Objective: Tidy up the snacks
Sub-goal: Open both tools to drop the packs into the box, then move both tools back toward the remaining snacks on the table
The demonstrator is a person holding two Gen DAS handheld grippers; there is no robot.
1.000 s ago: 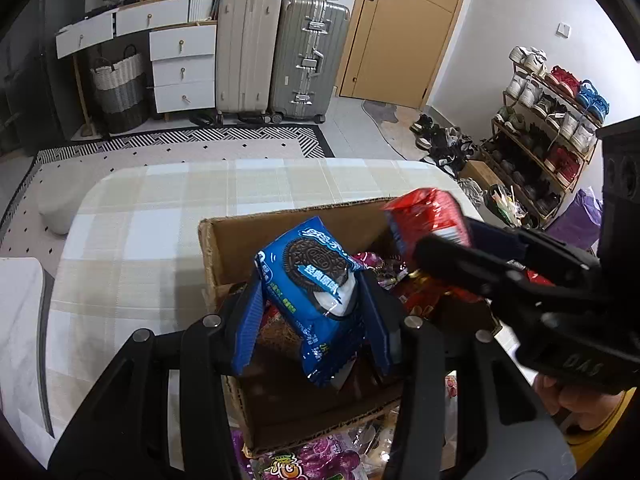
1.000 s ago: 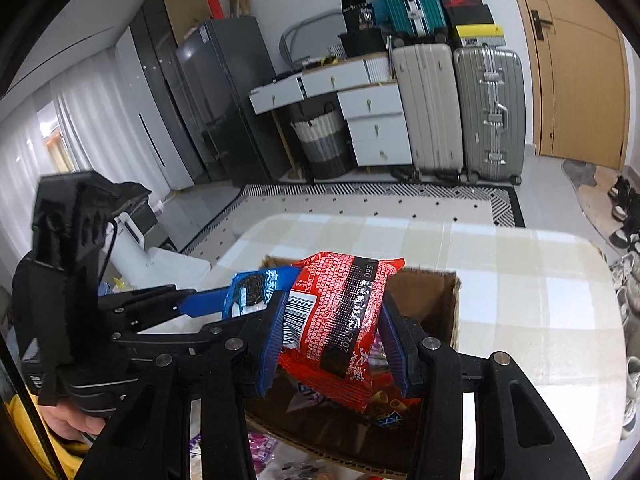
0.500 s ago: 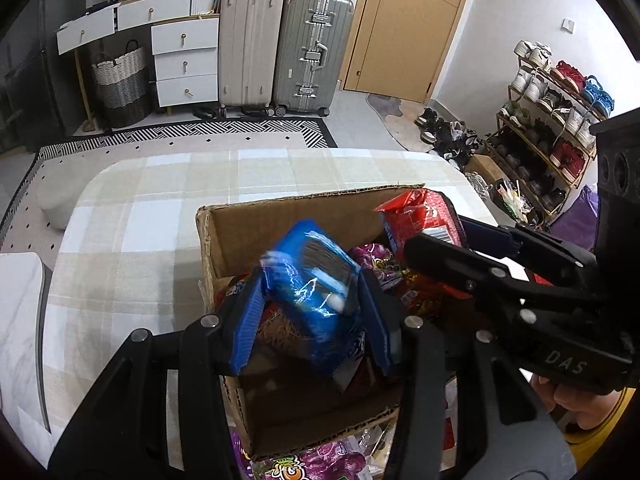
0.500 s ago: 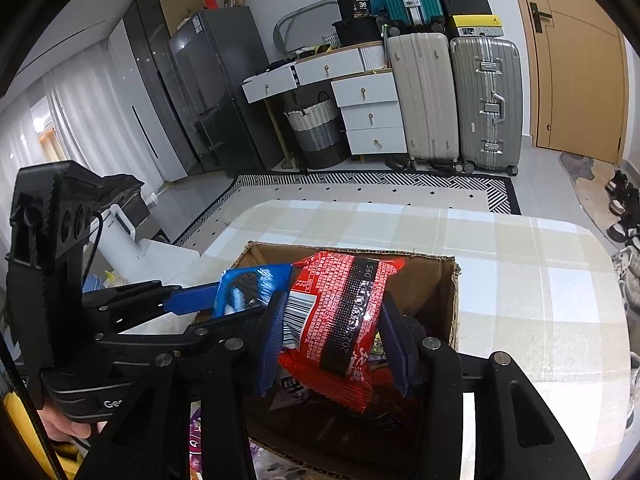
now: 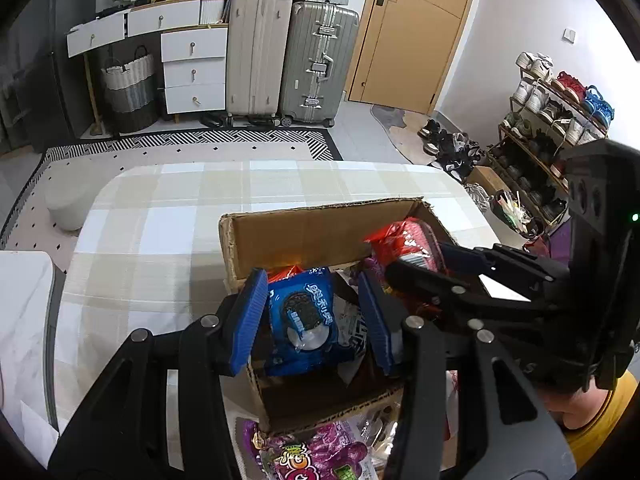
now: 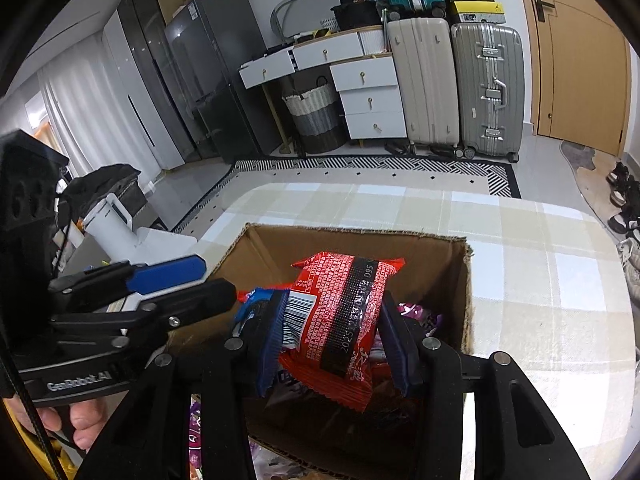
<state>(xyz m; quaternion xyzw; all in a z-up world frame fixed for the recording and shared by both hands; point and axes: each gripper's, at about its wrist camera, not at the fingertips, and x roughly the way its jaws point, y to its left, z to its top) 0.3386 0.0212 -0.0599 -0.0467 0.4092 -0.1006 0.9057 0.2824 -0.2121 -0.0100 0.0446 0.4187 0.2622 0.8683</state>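
Note:
A cardboard box (image 5: 320, 228) of snacks stands on the checked tablecloth. My left gripper (image 5: 312, 316) is open above the box; the blue cookie pack (image 5: 304, 316) lies loose in the box between its fingers. My right gripper (image 6: 332, 336) is shut on a red snack packet (image 6: 340, 320) and holds it over the box (image 6: 440, 264). The red packet also shows in the left wrist view (image 5: 404, 240), at the box's right side. The cookie pack (image 6: 252, 300) peeks out left of the red packet in the right wrist view.
Purple snack packets (image 5: 316, 452) lie in front of the box near the table edge. The checked table (image 5: 160, 240) stretches left and beyond the box. Suitcases (image 5: 288, 56) and drawers stand against the far wall. A shoe rack (image 5: 560, 120) is at the right.
My left gripper opened and the blue cookie pack dropped into the box. Both grippers lowered towards the box. The right gripper still holds the red packet.

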